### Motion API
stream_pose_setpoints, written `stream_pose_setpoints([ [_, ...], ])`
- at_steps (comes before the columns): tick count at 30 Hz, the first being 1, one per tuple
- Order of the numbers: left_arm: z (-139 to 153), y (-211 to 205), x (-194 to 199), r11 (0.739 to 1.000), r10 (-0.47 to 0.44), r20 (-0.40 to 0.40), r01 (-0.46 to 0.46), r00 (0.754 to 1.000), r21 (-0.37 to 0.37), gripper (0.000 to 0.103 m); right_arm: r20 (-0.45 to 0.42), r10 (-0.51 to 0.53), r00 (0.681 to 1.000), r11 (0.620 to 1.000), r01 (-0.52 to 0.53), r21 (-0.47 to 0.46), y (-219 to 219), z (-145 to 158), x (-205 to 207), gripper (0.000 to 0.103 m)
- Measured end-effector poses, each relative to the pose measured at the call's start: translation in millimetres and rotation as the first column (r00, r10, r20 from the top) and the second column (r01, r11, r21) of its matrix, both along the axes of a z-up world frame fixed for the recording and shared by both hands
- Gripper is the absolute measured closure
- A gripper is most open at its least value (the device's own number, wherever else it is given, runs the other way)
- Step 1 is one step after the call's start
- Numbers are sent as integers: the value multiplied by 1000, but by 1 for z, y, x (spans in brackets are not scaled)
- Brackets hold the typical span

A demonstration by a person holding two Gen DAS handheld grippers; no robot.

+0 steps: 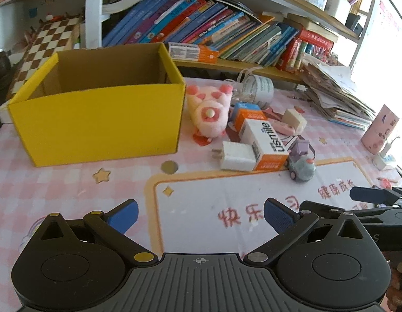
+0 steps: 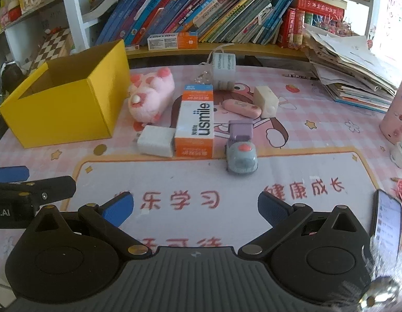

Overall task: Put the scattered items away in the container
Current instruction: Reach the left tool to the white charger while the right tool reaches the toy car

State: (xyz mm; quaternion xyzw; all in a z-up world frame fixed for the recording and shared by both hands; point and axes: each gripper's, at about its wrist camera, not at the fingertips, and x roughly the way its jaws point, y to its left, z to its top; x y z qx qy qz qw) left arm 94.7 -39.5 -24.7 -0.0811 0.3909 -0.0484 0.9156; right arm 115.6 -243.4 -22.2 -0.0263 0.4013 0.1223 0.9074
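Observation:
An open yellow box (image 1: 97, 119) (image 2: 66, 106) stands on the left of the pink desk mat; no contents show inside. To its right lie a pink plush toy (image 1: 208, 111) (image 2: 151, 96), a white and orange usmile carton (image 1: 266, 143) (image 2: 195, 122), a white charger (image 1: 236, 156) (image 2: 155, 140), a grey toy car (image 1: 302, 163) (image 2: 241, 153), a pink case (image 2: 241, 108), a white block (image 2: 266, 101) and a coin (image 1: 169, 167) (image 2: 100, 150). My left gripper (image 1: 201, 213) and right gripper (image 2: 194, 208) hover open near the desk's front, holding nothing.
A tipped cup (image 2: 224, 70) lies behind the items. Shelves of books (image 2: 201, 13) line the back. A stack of papers (image 2: 356, 72) sits at the right, with a pink cylinder (image 2: 395, 114) and a phone (image 2: 388, 221) near the right edge. A chessboard (image 1: 45, 44) leans behind the box.

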Motion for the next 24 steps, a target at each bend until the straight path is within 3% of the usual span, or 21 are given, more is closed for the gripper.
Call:
stream_pose_setpoints([
  [10, -4, -33, 34, 999, -37, -17, 37, 999, 7, 1, -34, 2, 999, 1000, -2, 18, -28, -11, 38, 3],
  [18, -11, -53, 55, 999, -38, -46, 39, 998, 33, 7, -68, 12, 998, 999, -10, 34, -46, -21, 63, 26],
  [24, -15, -67, 69, 995, -52, -54, 56, 997, 79, 14, -81, 28, 996, 999, -26, 28, -52, -26, 79, 35],
])
